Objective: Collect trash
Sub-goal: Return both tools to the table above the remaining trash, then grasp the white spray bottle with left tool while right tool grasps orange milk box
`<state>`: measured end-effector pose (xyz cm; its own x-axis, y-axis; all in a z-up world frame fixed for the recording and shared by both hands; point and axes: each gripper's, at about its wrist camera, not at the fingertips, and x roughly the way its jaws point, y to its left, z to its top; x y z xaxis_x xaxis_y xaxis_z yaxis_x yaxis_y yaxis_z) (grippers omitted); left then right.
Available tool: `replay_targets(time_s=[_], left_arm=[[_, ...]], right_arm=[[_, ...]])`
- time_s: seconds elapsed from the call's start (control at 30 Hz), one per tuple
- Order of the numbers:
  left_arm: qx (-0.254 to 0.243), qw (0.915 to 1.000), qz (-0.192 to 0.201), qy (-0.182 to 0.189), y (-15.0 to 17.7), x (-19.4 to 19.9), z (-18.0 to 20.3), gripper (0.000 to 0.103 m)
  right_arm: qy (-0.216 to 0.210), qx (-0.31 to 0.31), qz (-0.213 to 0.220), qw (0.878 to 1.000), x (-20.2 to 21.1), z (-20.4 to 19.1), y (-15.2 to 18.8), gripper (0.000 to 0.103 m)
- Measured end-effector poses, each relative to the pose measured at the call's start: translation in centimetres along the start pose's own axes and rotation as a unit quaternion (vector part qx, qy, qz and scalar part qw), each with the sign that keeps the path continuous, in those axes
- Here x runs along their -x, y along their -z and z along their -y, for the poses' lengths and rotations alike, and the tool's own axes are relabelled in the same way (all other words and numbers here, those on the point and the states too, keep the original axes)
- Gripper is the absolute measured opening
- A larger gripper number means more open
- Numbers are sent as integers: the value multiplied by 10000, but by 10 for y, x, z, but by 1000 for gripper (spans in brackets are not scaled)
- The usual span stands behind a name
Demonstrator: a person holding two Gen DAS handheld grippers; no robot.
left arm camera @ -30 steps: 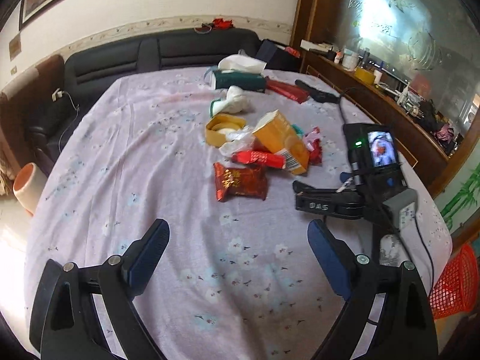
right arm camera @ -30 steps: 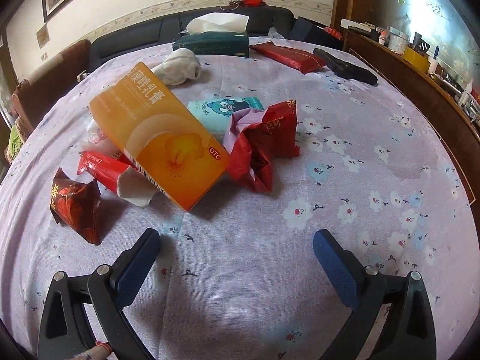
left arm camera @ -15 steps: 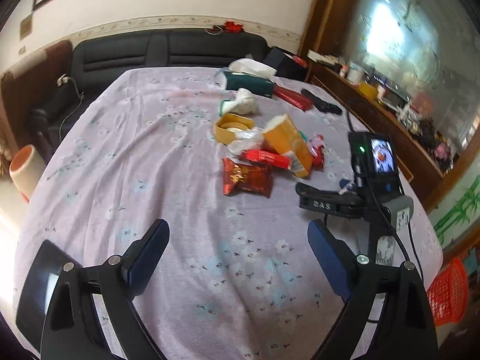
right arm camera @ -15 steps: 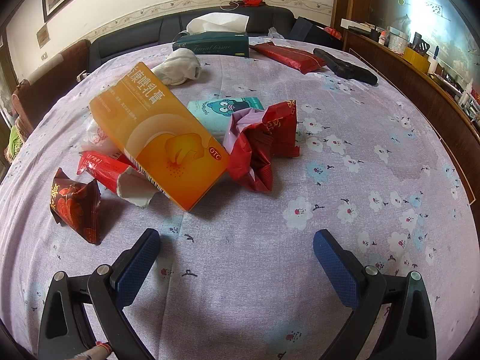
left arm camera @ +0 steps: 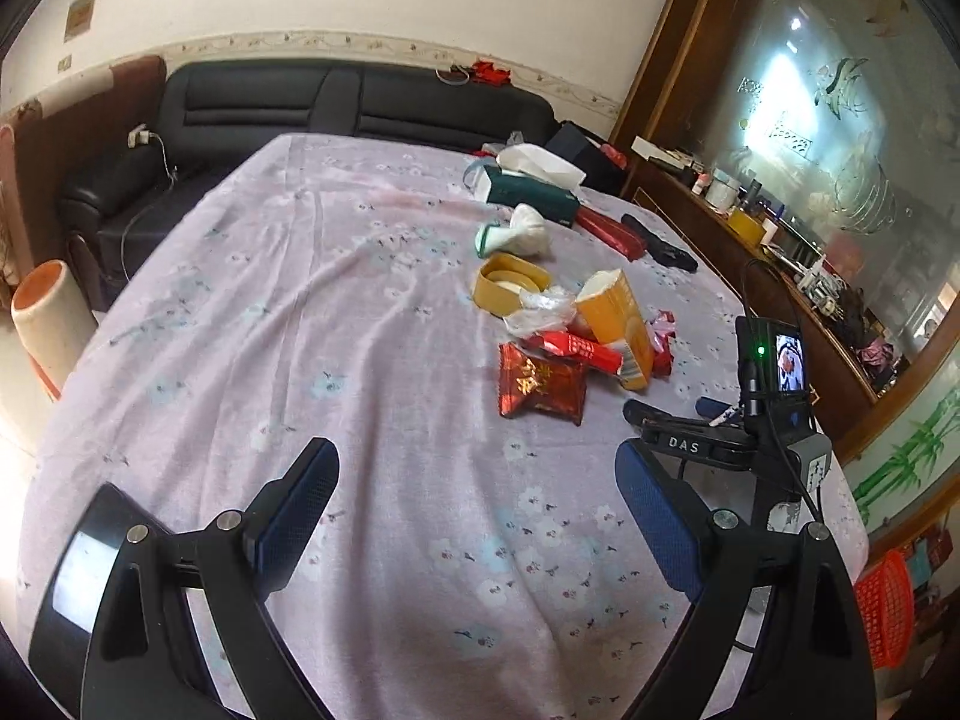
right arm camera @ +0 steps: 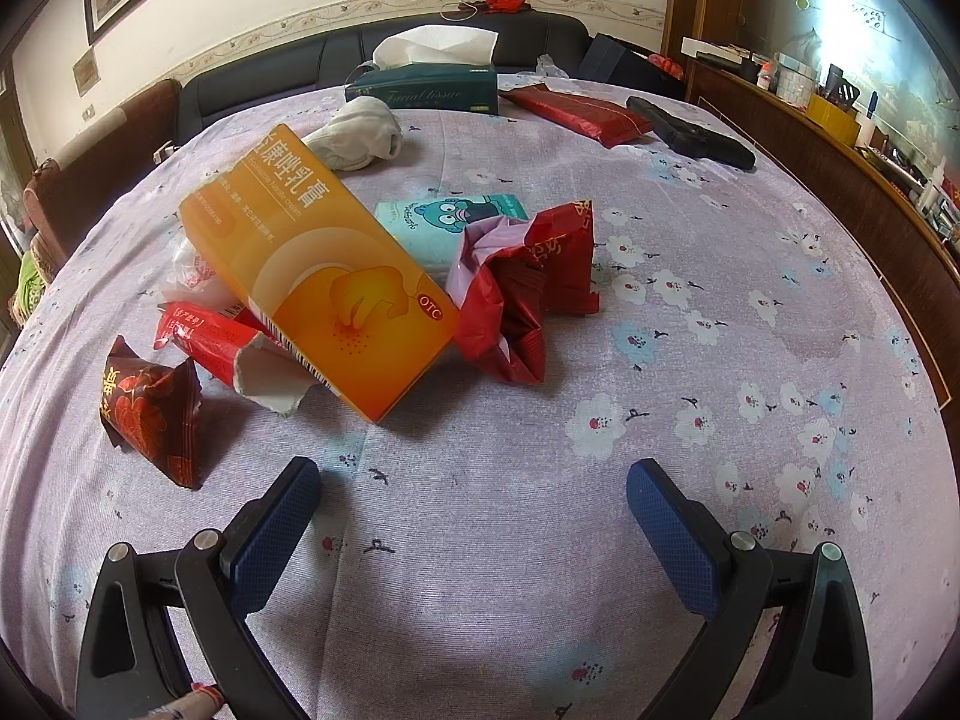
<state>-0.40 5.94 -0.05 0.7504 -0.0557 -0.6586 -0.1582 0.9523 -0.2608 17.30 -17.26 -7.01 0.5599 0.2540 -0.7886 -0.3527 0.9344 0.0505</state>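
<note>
The collecting has not begun in earnest: every scrap lies loose on the flowered tablecloth (right arm camera: 690,276), and neither tool carries anything. The right gripper (right arm camera: 474,510) hovers low over bare cloth with its jaws spread wide and empty, touching nothing, just short of the trash heap. Nearest to it lies the orange carton (right arm camera: 324,276), propped at a tilt across a torn red packet (right arm camera: 222,342), with a crumpled red wrapper (right arm camera: 522,288) just beside it on the right and a dark red snack pouch (right arm camera: 150,414) apart on the left. The next move likely calls for a short advance and a choice of one piece (the crumpled wrapper looks the easiest to pinch, being puffed up off the cloth).

The left gripper (left arm camera: 474,510) hangs farther back over the table, jaws equally wide and holding nothing. An orange basket (left arm camera: 888,606) stands off the table's right edge, possibly the bin.
</note>
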Motion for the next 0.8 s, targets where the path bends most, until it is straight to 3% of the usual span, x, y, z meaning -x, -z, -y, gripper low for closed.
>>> replay_targets(time_s=[0.2, 0.47, 0.63, 0.7, 0.77, 0.8], left_arm=[[-205, 9997, 144, 58, 3, 9, -1, 92], [-340, 9982, -430, 252, 4, -28, 8, 92], [-745, 9935, -775, 384, 3, -67, 32, 92], [-1048, 9891, -976, 340, 3, -89, 46, 92], [-1276, 9847, -1175, 148, 5, -106, 57, 83], [-1423, 9815, -1279, 76, 7, -116, 64, 71]], right_arm=[[0, -1, 0, 10000, 0, 0, 0, 103], [2, -3, 0, 10000, 0, 0, 0, 103], [27, -13, -7, 10000, 1, -1, 0, 103], [-181, 87, -160, 9997, 0, 3, -4, 102], [-534, -288, -154, 9980, 11, 18, -4, 102], [-707, -462, -78, 9964, 20, 25, -4, 102]])
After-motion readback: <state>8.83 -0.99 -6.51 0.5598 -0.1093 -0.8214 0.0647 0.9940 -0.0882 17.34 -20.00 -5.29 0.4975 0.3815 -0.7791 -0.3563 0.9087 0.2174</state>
